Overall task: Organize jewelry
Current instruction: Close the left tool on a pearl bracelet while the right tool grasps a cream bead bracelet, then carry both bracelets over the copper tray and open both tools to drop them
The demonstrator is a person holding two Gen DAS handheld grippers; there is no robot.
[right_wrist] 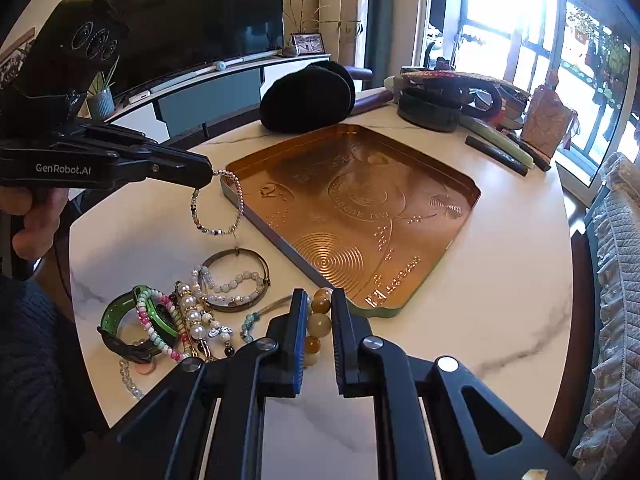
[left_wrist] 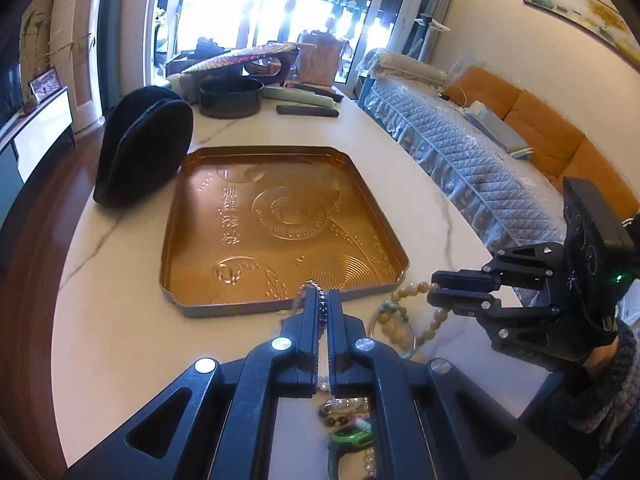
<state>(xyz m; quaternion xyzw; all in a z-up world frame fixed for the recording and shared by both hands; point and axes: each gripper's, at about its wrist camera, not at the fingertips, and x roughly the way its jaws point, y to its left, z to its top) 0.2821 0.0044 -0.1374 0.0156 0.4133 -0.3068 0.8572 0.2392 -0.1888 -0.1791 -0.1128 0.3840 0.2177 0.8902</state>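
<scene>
Left gripper (right_wrist: 206, 178) is pinching a thin beaded bracelet (right_wrist: 218, 210), dangling beside the gold tray (right_wrist: 472, 196) edge; it could snag. Right gripper (right_wrist: 320, 300) is clamping the amber bead bracelet (right_wrist: 319, 322) at the tray's near corner.

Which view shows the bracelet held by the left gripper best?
The right wrist view: the thin beaded bracelet hangs as a full loop from the left gripper, beside the gold tray. In the left wrist view, only a few beads show between the shut fingers.
</scene>
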